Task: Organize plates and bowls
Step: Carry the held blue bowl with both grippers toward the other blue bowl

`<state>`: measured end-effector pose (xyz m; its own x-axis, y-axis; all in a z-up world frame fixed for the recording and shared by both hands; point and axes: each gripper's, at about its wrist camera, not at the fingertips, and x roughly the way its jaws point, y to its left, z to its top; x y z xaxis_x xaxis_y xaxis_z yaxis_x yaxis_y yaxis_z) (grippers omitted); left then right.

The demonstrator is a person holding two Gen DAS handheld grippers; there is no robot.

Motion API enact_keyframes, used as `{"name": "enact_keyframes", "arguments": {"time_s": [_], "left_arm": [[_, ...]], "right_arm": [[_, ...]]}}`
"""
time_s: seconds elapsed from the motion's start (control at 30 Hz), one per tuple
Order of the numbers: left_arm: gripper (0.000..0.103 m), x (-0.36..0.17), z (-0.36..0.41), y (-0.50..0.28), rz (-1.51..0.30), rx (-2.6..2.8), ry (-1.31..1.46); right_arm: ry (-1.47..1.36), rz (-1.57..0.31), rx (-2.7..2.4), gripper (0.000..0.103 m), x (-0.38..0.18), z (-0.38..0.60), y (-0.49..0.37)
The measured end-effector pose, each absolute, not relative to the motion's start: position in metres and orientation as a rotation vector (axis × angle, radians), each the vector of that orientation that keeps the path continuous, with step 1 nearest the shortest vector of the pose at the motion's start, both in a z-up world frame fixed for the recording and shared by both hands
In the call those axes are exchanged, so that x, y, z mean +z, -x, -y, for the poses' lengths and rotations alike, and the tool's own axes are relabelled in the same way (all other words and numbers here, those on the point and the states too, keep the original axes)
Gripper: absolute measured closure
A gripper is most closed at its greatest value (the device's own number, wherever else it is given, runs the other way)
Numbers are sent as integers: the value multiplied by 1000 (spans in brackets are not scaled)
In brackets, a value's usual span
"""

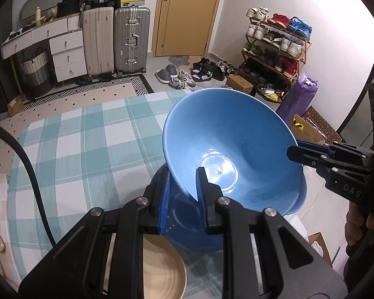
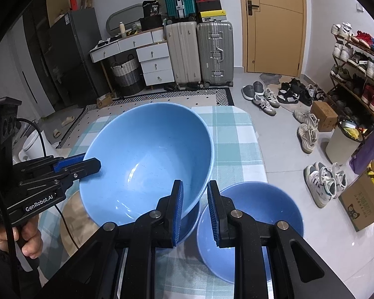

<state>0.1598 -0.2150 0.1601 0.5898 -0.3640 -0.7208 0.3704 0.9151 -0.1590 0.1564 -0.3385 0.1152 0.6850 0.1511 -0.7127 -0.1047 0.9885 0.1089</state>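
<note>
Bowl, large and blue, hangs tilted between both tools: left gripper clamps its near rim, right gripper clamps the opposite rim. A second blue bowl sits directly beneath and right of the right gripper (nearer hand), mouth up.

The large blue bowl at frame centre looks glossy, smooth ceramic. The checked tablecloth is matt woven cloth. The fingers carry ribbed blue pads on matt black plastic.
</note>
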Motion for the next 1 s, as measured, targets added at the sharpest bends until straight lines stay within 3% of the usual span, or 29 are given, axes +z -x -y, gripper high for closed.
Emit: {"name": "enact_keyframes", "arguments": {"time_s": [1.0], "left_arm": [[85,63,206,-198,-918,-399,-17]], "right_arm": [[-75,-892,163,83,58,328,-179]]}}
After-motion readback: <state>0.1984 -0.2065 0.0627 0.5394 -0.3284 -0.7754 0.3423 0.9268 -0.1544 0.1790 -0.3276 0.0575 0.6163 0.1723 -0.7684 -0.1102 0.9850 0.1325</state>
